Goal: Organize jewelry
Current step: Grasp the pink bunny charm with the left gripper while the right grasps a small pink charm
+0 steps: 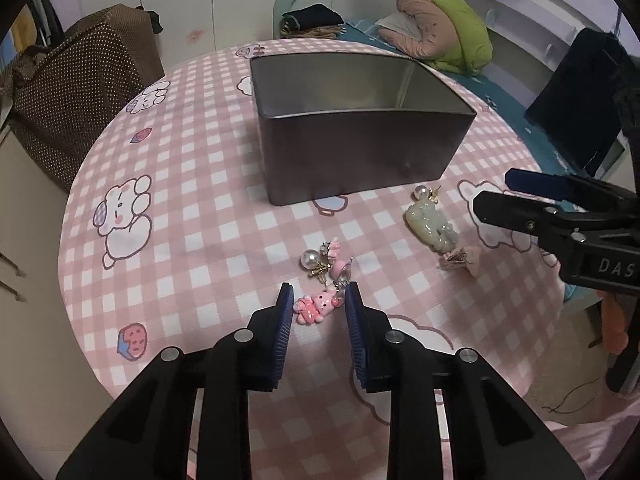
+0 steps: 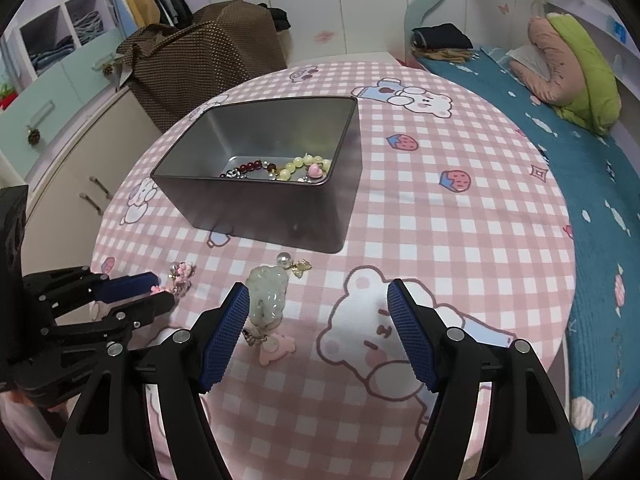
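Observation:
A dark metal tin [image 1: 352, 148] stands on the pink checked table; in the right wrist view the tin [image 2: 280, 216] holds bead bracelets [image 2: 280, 168]. My left gripper [image 1: 319, 298] is open, its blue pads on either side of a pink bear charm [image 1: 316, 306] that lies on the cloth. A pearl earring [image 1: 310, 260] and small pink pieces lie just beyond it. A pale green jade pendant [image 1: 430, 226] with a pink clip lies to the right. My right gripper [image 2: 318, 298] is open and empty, with the pendant [image 2: 268, 296] by its left pad.
The round table's edge [image 1: 72, 280] drops off at left. A brown dotted bag [image 1: 80, 84] sits on a cabinet at left. A bed with teal sheet [image 2: 560, 184] and pillows lies beyond the table at right.

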The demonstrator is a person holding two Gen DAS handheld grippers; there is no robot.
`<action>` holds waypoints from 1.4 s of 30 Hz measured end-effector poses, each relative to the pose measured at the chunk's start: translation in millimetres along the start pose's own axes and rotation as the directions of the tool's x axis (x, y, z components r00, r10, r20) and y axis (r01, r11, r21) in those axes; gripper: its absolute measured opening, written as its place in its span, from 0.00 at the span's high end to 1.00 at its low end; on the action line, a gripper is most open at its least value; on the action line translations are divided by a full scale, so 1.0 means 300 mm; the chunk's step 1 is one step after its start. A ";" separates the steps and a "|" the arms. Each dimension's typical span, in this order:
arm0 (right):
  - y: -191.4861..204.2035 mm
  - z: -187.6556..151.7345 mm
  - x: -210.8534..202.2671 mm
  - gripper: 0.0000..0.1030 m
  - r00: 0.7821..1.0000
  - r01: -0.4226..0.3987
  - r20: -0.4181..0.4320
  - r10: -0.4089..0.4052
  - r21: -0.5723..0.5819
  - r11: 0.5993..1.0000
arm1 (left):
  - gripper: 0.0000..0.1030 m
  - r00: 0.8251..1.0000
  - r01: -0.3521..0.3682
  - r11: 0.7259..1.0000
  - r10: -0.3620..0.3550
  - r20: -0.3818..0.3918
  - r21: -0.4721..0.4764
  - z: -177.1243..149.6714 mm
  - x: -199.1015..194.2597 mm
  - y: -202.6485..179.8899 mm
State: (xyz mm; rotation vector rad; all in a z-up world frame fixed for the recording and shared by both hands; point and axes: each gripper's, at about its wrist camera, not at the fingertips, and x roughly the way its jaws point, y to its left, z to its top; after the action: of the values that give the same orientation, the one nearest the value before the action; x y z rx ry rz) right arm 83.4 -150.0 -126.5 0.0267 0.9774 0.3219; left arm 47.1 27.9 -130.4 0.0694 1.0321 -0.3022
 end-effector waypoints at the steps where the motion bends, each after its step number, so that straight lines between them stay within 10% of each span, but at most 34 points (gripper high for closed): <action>1: 0.003 0.002 -0.002 0.33 1.000 -0.002 0.002 0.002 -0.001 1.000 | 0.76 1.000 0.008 1.000 -0.008 0.003 -0.005 0.000 -0.005 0.005; 15: 0.169 0.009 0.024 0.34 0.993 -0.117 -0.004 0.118 -0.142 0.983 | 0.76 0.998 0.038 0.992 -0.032 0.048 -0.121 0.018 -0.063 0.112; 42: 0.307 0.040 0.195 0.84 0.977 -0.194 -0.118 0.175 -0.171 0.966 | 0.76 0.997 0.046 0.982 -0.034 0.068 -0.182 0.023 -0.050 0.219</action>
State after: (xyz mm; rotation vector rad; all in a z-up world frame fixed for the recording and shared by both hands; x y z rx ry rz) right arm 99.8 -44.6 -151.7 -0.0660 1.0462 0.5881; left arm 64.2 92.6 -119.7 -0.1269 0.9941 -0.2431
